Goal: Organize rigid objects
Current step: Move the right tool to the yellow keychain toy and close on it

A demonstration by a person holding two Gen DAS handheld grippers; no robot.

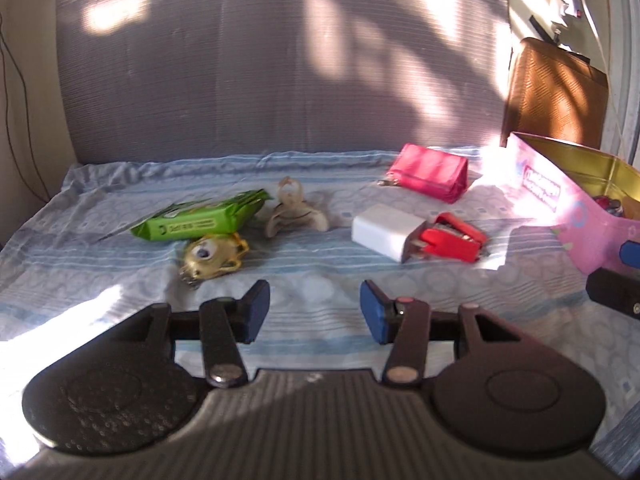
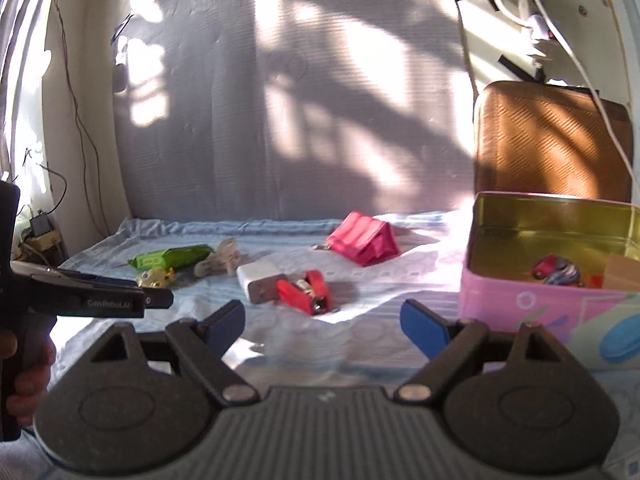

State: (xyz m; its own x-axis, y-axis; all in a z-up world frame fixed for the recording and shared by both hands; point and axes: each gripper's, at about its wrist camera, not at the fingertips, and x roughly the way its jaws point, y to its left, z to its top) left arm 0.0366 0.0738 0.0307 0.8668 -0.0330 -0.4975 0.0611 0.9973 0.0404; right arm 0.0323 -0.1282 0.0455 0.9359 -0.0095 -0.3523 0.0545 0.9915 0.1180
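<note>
On the blue patterned sheet point(image 1: 120, 280) lie a green packet point(image 1: 200, 220), a yellow big-eyed toy point(image 1: 212, 258), a pale hair claw point(image 1: 294, 214), a white charger point(image 1: 386, 232), a red stapler point(image 1: 454, 240) and a pink pouch point(image 1: 430, 172). My left gripper point(image 1: 315, 308) is open and empty, short of the toy and the charger. My right gripper point(image 2: 322, 326) stands open wider, empty, in front of the stapler point(image 2: 304, 290) and charger point(image 2: 260, 280). The pink tin point(image 2: 520, 300) at the right holds several small items point(image 2: 558, 270).
A grey ribbed panel point(image 1: 260, 60) stands behind the sheet. A brown board point(image 2: 552, 140) leans behind the tin, with white cables point(image 2: 560, 40) on the wall above. A hand point(image 2: 28, 360) holds the left gripper's handle at the left of the right wrist view.
</note>
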